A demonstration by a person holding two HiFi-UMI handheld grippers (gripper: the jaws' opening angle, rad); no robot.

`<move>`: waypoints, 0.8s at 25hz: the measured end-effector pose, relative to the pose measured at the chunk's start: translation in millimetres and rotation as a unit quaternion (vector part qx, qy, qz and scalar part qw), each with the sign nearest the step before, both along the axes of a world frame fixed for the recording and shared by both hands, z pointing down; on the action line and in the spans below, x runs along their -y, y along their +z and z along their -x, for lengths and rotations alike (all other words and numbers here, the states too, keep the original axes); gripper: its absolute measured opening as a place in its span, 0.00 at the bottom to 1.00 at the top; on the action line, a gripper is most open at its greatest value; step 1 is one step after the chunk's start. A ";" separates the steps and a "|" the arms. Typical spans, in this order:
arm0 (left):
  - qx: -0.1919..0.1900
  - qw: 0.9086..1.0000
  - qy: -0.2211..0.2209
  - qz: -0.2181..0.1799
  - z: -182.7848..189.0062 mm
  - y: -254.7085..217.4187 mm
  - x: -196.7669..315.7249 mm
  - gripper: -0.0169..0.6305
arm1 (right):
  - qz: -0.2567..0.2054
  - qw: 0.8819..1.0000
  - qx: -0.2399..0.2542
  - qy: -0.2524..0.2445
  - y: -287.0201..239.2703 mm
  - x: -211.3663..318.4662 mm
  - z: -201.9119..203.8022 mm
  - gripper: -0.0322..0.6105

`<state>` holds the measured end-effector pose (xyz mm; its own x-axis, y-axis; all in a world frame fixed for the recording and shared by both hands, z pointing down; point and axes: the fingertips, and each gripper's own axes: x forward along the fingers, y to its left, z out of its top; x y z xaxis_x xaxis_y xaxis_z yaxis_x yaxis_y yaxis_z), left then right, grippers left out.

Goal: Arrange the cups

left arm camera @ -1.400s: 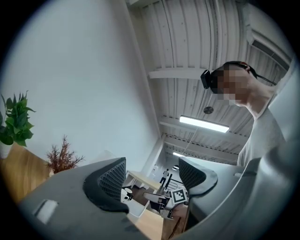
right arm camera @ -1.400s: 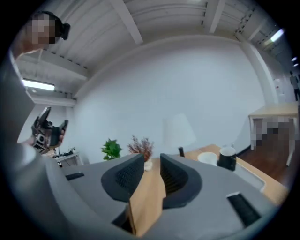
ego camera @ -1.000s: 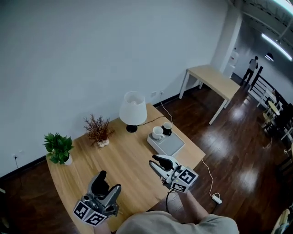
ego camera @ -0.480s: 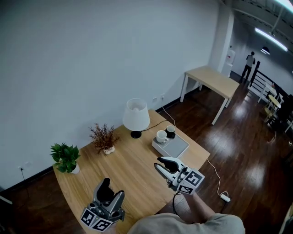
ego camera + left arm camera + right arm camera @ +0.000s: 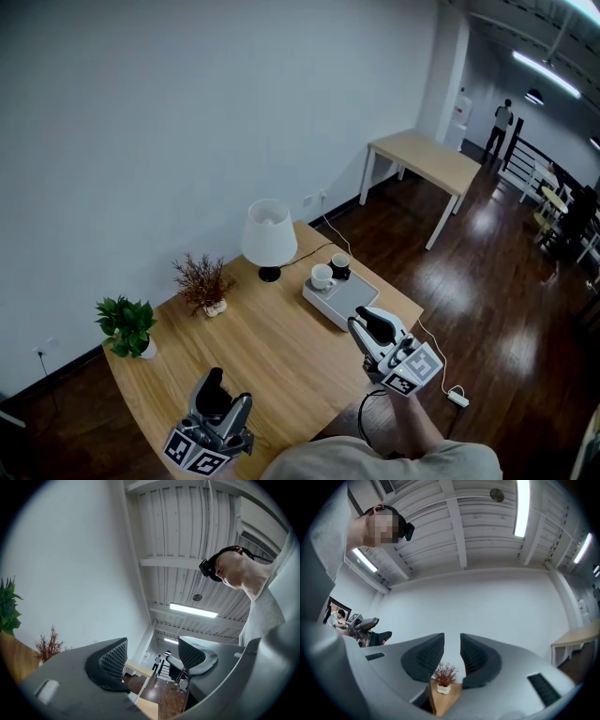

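One white cup (image 5: 322,276) and one black cup (image 5: 341,265), at its two o'clock, stand on the eleven o'clock end of the single grey tray (image 5: 351,300). Nearby are one lamp (image 5: 269,234), one dried-twig plant (image 5: 202,279) and one leafy plant (image 5: 125,323). Of the two grippers, the left gripper (image 5: 225,388) is spread wide and the right gripper (image 5: 367,320), at the tray's five o'clock, is barely parted; both are empty. The cups are too small to tell whether they touch.

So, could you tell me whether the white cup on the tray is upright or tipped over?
Upright: the white cup stands on the grey tray with its open mouth facing up, beside the black cup.
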<state>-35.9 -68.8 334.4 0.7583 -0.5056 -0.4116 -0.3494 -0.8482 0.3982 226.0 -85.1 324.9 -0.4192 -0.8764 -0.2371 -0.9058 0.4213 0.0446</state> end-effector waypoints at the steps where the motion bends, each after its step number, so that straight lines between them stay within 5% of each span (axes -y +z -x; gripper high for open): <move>1: 0.000 1.000 0.003 0.000 -2.3 0.5 0.3 0.54 | -0.004 1.000 0.002 0.012 -3.6 -3.5 -9.1 0.21; 9: 0.003 1.000 0.031 0.001 -25.6 0.7 1.8 0.54 | -0.022 0.995 0.006 0.098 -22.6 -30.9 -69.7 0.20; 20: 0.009 0.999 0.052 0.004 -49.3 1.7 3.9 0.54 | -0.030 0.990 -0.006 0.139 -29.1 -44.9 -101.9 0.20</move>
